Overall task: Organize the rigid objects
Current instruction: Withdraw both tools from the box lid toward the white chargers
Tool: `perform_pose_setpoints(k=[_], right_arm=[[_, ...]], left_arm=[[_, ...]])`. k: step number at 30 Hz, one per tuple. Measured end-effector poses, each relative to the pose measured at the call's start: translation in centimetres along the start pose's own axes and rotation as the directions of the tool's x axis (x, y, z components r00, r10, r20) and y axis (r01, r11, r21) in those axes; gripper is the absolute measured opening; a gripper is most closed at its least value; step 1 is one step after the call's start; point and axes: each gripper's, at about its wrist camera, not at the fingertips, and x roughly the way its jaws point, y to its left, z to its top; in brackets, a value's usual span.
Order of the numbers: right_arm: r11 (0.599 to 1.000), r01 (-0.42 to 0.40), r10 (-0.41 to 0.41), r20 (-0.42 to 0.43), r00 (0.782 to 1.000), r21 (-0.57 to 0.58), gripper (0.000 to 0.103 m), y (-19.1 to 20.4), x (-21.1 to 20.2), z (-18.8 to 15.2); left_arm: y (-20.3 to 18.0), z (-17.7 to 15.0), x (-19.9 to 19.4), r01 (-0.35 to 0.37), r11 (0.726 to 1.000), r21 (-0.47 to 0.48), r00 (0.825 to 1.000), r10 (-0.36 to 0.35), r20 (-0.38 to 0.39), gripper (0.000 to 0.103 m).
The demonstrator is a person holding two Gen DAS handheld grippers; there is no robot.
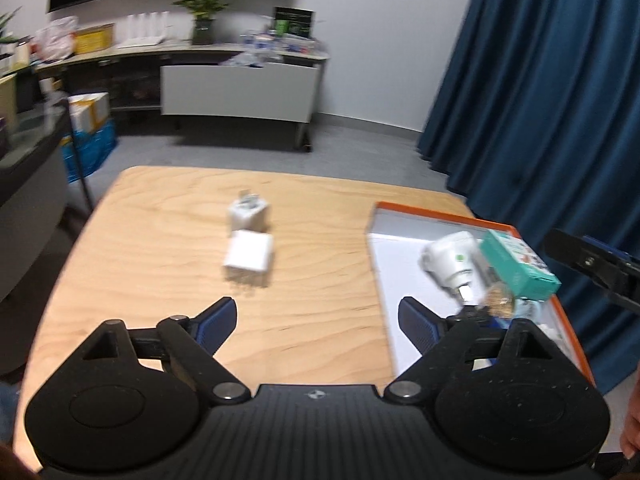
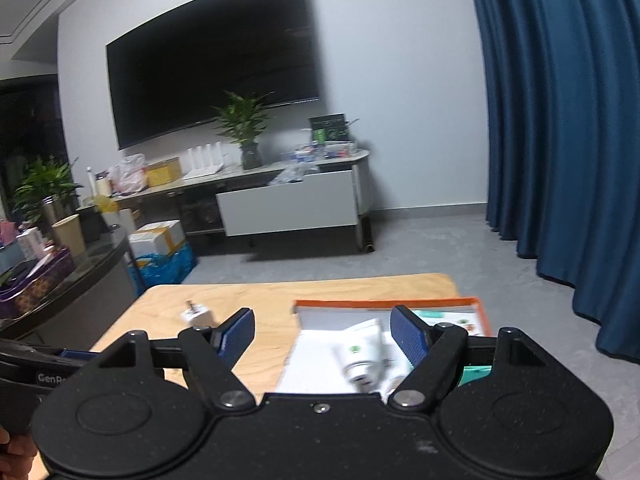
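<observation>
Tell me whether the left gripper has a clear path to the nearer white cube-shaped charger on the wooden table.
Probably yes: the left gripper has its jaws open and empty, and only bare wooden table lies between it and the nearer white cube-shaped charger.

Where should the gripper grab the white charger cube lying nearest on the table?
Probably across the nearer white charger cube's two flat side faces, coming from above with the open left gripper. Its prongs seem to point toward the camera, so avoid that end. Blur hides detail.
</observation>
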Motion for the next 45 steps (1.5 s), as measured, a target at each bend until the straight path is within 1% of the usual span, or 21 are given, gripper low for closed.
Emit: perform_pose_setpoints(k=[5, 10, 13, 20, 39, 45], right_arm=[[0.999, -0.036, 0.036, -0.009, 0.999, -0.018, 0.089, 2.6, 0.1, -0.1], [0.997, -0.072, 0.071, -0.033, 0.997, -0.039, 0.089, 5.1, 1.0, -0.3], [0.994, -0.092, 0.09, -0.05, 0.995, -0.055, 0.089, 6.4, 1.8, -0.4], [0.992, -0.11, 0.105, -0.091, 0.99, -0.055, 0.089, 8.9, 3.8, -1.0], [0.99, -0.128, 0.118, -0.155, 0.981, -0.061, 0.089, 12.6, 7.5, -1.6], [0.991, -0.123, 0.114, -0.166, 0.98, -0.05, 0.089, 13.3, 8.7, -1.8]], left_arm=[[2.7, -0.2, -1.6, -0.038, 0.998, -0.046, 0.999, 0.039, 0.02, 0.09], [4.6, 0.0, -2.2, -0.067, 0.993, -0.095, 0.997, 0.07, 0.029, 0.091], [5.6, 0.0, -2.7, -0.079, 0.991, -0.105, 0.996, 0.083, 0.036, 0.092], [7.4, -0.2, -3.2, -0.098, 0.988, -0.118, 0.993, 0.105, 0.052, 0.095], [11.0, -0.5, -3.1, -0.104, 0.982, -0.156, 0.992, 0.114, 0.055, 0.096], [11.6, -0.4, -2.8, -0.109, 0.982, -0.154, 0.991, 0.118, 0.055, 0.096]])
